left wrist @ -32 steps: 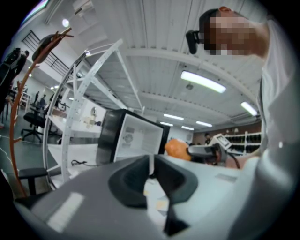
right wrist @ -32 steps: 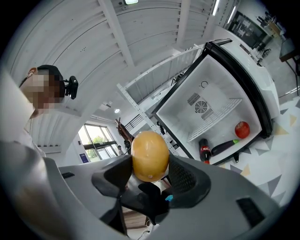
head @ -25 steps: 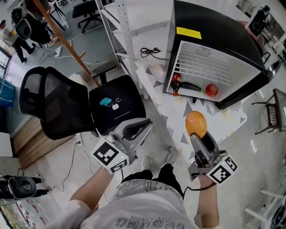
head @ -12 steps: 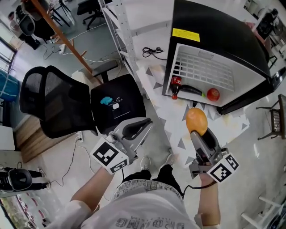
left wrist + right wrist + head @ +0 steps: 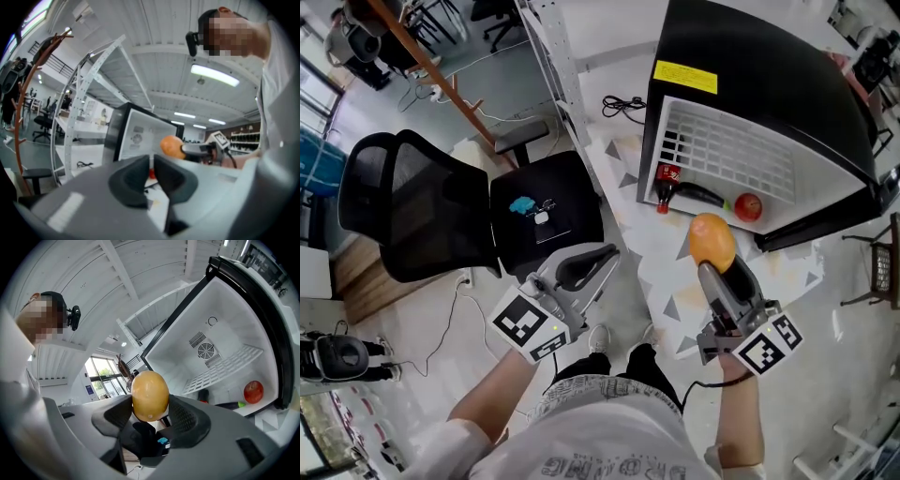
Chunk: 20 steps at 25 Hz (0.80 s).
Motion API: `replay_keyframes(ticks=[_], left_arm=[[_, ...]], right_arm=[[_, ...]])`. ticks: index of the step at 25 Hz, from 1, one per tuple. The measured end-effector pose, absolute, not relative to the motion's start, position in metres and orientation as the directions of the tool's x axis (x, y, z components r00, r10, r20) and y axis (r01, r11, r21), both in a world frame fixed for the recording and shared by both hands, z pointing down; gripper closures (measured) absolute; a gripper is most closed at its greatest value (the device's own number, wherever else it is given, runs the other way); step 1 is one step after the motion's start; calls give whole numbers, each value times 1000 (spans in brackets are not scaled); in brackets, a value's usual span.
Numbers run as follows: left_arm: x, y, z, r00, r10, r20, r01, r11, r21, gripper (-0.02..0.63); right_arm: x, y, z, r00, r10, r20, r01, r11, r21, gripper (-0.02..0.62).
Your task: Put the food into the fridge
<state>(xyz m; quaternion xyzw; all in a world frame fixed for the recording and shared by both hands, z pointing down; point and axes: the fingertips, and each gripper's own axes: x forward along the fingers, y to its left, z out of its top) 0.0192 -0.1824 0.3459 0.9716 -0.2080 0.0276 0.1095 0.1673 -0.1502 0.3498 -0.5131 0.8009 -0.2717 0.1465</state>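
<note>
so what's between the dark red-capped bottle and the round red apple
A long dark vegetable with a green tip, likely an aubergine, lies between dark bottle and red apple; head view shows it.

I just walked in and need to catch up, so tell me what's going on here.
A person holds a gripper in each hand, facing an open fridge. The right gripper is shut on an orange, raised in front of the fridge but not yet inside it. On the fridge floor lie a bottle, a dark eggplant and a red fruit. The left gripper is shut and empty, held near a black office chair.
</note>
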Motion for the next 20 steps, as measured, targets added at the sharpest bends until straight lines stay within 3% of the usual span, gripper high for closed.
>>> replay_keyframes(ticks=[20], left_arm=[[53,-210,361,870,-475,130,-492,-845,209,574]], right_arm=[[221,-238,359,-437,-894,98,-823,353,-445,351]])
